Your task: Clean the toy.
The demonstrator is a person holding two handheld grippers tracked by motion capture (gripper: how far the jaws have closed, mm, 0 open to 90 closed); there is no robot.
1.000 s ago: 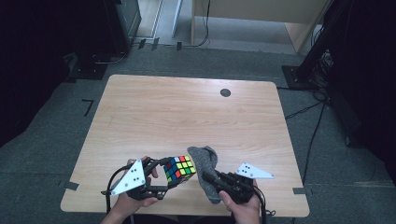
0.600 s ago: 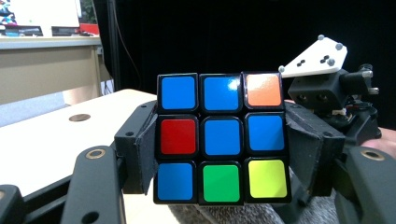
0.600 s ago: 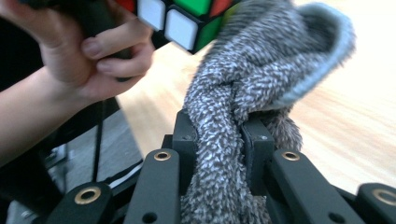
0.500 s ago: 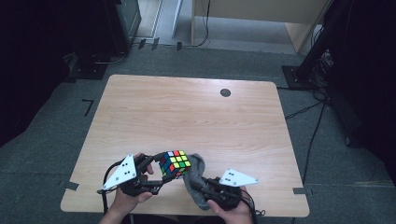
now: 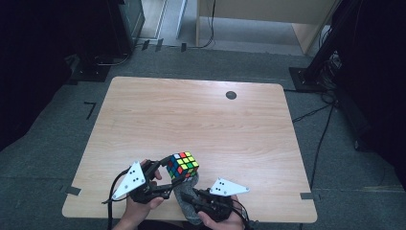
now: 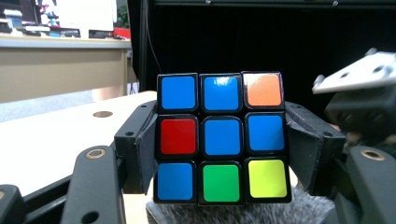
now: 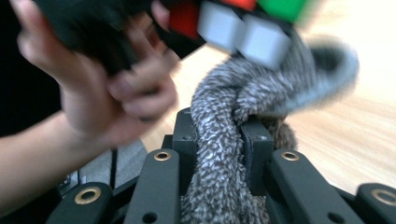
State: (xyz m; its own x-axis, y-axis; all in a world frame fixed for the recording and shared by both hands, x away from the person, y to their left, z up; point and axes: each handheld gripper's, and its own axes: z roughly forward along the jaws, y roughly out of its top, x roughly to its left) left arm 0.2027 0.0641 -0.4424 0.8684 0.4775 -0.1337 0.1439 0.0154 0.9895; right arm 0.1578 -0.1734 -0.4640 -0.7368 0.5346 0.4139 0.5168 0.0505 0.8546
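Observation:
A Rubik's cube [image 5: 182, 165] is held above the table's near edge, clamped between the jaws of my left gripper [image 5: 168, 168]. In the left gripper view the cube [image 6: 222, 137] shows a mostly blue face, with a jaw pressed on each side. My right gripper [image 5: 189, 197] is shut on a grey fuzzy cloth [image 5: 186, 194] just under the cube. In the right gripper view the cloth [image 7: 233, 140] bunches up between the jaws and touches the cube's underside [image 7: 243, 32]. The gripper [image 7: 218, 140] points at the hand [image 7: 107, 88] holding the left gripper.
The wooden table [image 5: 191, 120] spreads out bare beyond the grippers, with a small dark round grommet [image 5: 231, 95] near its far edge. Dark floor and black stands surround the table.
Both grippers have drawn back toward the table's near edge. The cloth has gone from beside the cube to beneath it, and the right gripper has dropped lower.

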